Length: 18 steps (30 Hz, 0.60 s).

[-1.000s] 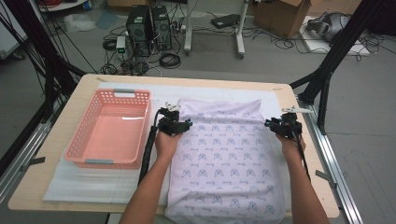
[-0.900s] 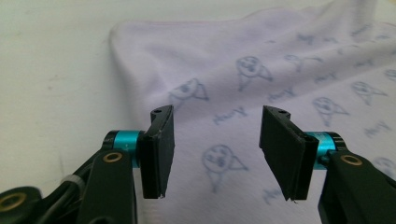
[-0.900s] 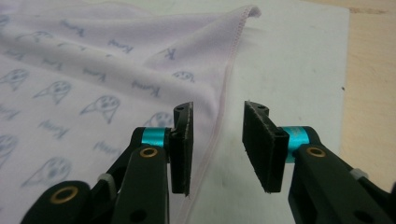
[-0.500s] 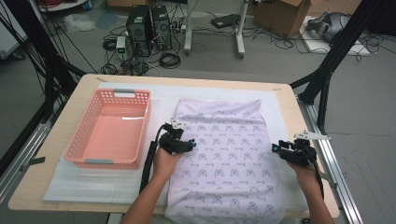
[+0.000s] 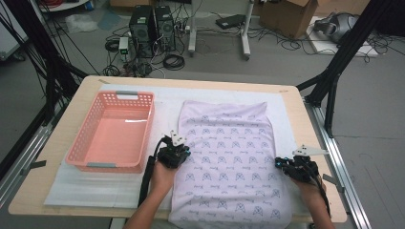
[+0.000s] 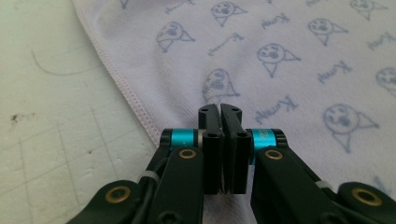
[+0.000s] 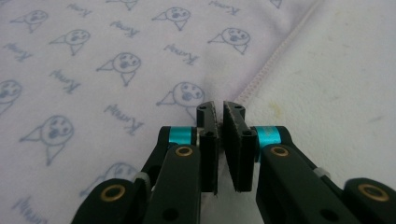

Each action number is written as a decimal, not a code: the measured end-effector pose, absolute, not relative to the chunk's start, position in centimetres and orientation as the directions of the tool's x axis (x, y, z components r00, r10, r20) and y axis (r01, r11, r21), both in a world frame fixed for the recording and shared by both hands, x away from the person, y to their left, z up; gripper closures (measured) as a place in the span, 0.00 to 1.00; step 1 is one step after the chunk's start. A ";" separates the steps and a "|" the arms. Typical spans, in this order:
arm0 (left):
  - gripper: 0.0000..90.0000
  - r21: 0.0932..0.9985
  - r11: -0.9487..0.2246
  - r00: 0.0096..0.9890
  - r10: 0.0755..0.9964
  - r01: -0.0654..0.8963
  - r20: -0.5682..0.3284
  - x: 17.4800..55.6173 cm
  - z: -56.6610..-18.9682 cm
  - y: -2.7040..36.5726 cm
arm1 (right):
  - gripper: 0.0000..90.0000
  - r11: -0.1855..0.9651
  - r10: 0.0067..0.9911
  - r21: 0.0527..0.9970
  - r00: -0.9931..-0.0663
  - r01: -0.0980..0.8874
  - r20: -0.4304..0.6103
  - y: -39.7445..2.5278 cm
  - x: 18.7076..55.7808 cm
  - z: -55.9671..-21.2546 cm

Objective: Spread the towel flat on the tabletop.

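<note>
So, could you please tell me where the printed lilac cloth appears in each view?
High view: the cloth lies centre-right on the table, beside the pink basket.
Left gripper view: upper right, beyond the jaws.
Right gripper view: upper left.
Shared landmark: its stitched hem.

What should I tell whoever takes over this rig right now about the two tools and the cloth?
Left tool: jaws shut, at the left hem of the lilac printed cloth; whether cloth is pinched between them cannot be told.
Right tool: jaws nearly shut with a thin gap, at the cloth's right hem.
The cloth lies flat on the white mat, its near end at the table's front edge. The pink basket sits to its left with nothing in it.
Done: cloth spread out.
Left, probably: fold it, then put it in the basket.
</note>
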State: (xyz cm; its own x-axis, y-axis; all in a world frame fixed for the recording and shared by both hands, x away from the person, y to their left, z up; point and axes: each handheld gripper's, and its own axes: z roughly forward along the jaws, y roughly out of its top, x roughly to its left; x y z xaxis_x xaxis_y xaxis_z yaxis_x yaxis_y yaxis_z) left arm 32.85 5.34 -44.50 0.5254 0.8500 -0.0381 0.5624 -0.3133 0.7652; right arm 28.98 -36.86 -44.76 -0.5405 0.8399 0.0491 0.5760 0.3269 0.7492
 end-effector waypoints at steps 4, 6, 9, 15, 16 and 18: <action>0.97 0.793 -0.232 0.447 0.893 0.564 -0.056 34.9 -43.9 5.3 | 0.96 0.301 0.857 0.759 -0.513 0.577 0.050 -36.6 29.7 -44.8; 0.97 0.792 -0.218 0.424 0.904 0.570 -0.057 35.9 -43.8 5.2 | 0.96 0.282 0.870 0.769 -0.491 0.573 0.046 -36.5 30.3 -45.0; 0.97 0.796 -0.199 0.402 0.914 0.572 -0.061 37.1 -43.8 5.4 | 0.96 0.248 0.890 0.779 -0.453 0.576 0.052 -36.4 31.2 -45.1; 0.80 0.810 -0.169 0.417 0.903 0.562 -0.101 37.3 -44.3 5.6 | 0.95 0.211 0.908 0.788 -0.415 0.579 0.062 -36.4 32.2 -45.0; 0.67 0.806 -0.160 0.421 0.899 0.570 -0.119 37.2 -44.3 5.7 | 0.91 0.212 0.906 0.783 -0.417 0.585 0.066 -36.3 32.1 -45.0; 0.58 0.799 -0.145 0.448 0.878 0.584 -0.168 36.1 -44.2 6.1 | 0.82 0.208 0.907 0.775 -0.415 0.596 0.075 -36.5 31.8 -45.0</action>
